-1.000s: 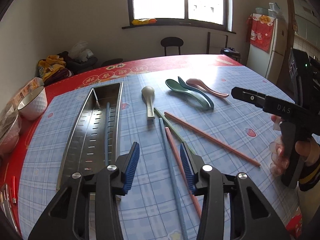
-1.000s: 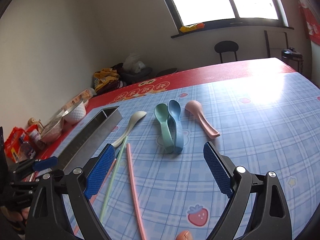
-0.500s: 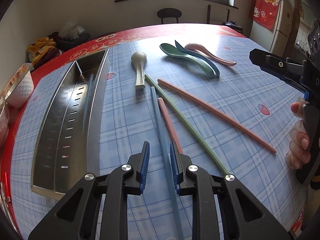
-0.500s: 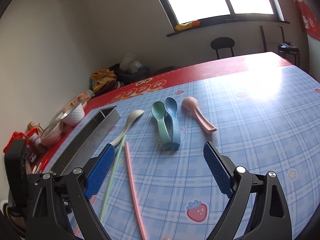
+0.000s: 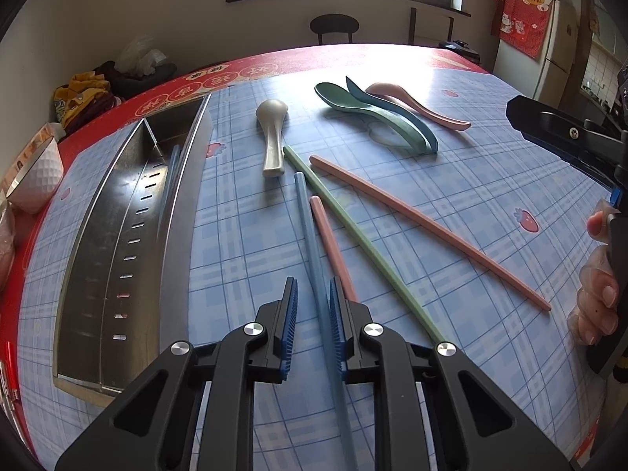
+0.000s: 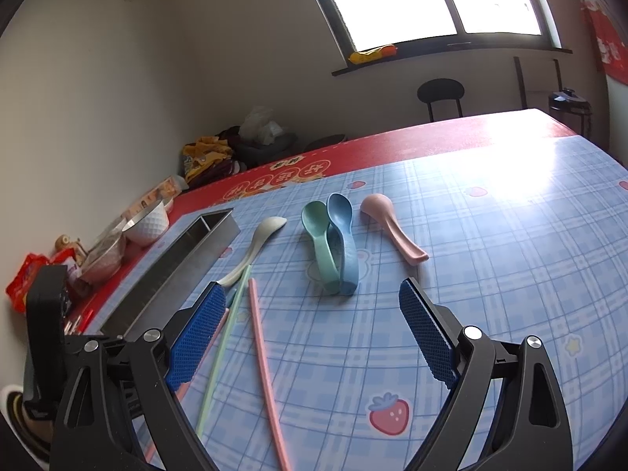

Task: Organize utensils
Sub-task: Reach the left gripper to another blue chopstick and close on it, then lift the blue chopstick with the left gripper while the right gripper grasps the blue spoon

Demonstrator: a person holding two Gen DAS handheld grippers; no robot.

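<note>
My left tongs (image 5: 313, 324) have just been closing around the blue chopstick (image 5: 310, 243), which runs straight up between the two blue pads. A second ago they hung high and wide above it; now they are low over the bench (image 5: 490, 180) and nearly pinched. The right pad looks to be against the stick, but I still see a slim gap on the left side, so I would not call it gripped yet. The stick lies flat, to the right of the steel tray (image 5: 117, 259).

One blue chopstick (image 5: 171, 172) is in that tray already, leaning along its right wall, so I judge this one is its partner and goes in beside it. Once the pads bite, the lift should be short and the carry leftward over the tray's rim.

Right of the tray, beyond my left tongs, wait the short pink chopstick (image 5: 329, 243) just beside the blue one, the green chopstick (image 5: 361, 235), the long pink chopstick (image 5: 428, 227), a grey spoon (image 5: 272, 133), and the green spoon (image 5: 365, 112), blue spoon (image 5: 408, 119) and pink spoon (image 5: 416, 104) bunched further off.

My right tongs (image 6: 314, 339) hang spread wide and idle, grasping nothing.
</note>
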